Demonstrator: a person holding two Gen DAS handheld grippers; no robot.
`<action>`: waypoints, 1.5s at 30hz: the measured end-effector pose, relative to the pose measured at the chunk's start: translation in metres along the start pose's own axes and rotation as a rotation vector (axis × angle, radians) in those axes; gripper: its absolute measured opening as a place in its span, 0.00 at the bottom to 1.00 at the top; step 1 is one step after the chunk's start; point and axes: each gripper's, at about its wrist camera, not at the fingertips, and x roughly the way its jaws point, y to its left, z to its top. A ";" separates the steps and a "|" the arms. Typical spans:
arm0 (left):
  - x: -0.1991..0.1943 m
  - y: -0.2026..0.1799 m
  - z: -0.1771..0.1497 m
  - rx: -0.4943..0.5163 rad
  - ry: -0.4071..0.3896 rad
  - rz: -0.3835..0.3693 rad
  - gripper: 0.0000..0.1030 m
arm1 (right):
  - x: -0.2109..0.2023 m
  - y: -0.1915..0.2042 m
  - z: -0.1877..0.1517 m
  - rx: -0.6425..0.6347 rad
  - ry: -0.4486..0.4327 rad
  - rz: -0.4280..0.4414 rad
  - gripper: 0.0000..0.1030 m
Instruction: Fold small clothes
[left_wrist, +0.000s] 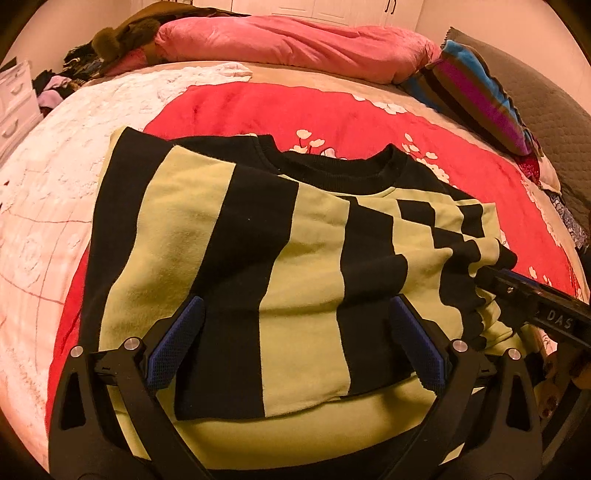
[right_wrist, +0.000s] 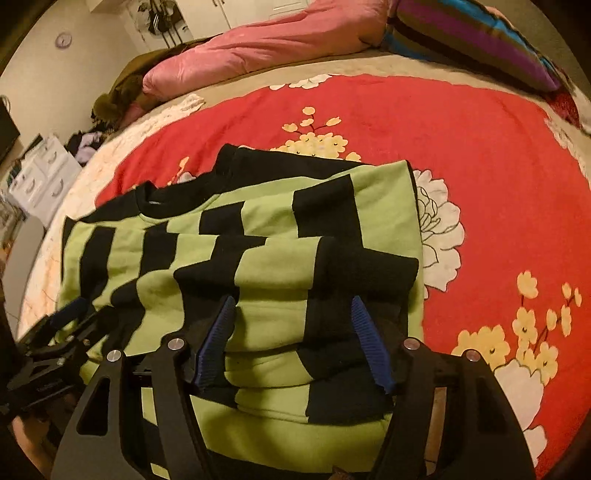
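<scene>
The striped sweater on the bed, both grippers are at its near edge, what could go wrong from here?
1. The left gripper and right gripper both stand open over the green and black sweater. If they close unevenly, the fold may come out skewed.
2. Near the right gripper the fabric lies bunched in several layers; the fingers might pinch only the top layer.
3. The plush red blanket underneath could get caught with the hem.

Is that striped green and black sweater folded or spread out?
Partly folded: the sweater has both sides turned inward over its front, collar showing.
</scene>
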 end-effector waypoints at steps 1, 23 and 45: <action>0.000 0.000 0.000 0.002 0.000 0.002 0.91 | -0.002 -0.002 0.001 0.014 -0.001 0.012 0.63; -0.032 0.003 0.005 -0.011 -0.077 0.045 0.91 | -0.043 -0.002 0.003 0.041 -0.056 -0.005 0.92; -0.092 0.020 0.002 -0.104 -0.248 0.059 0.91 | -0.083 -0.005 0.005 0.049 -0.124 0.017 0.96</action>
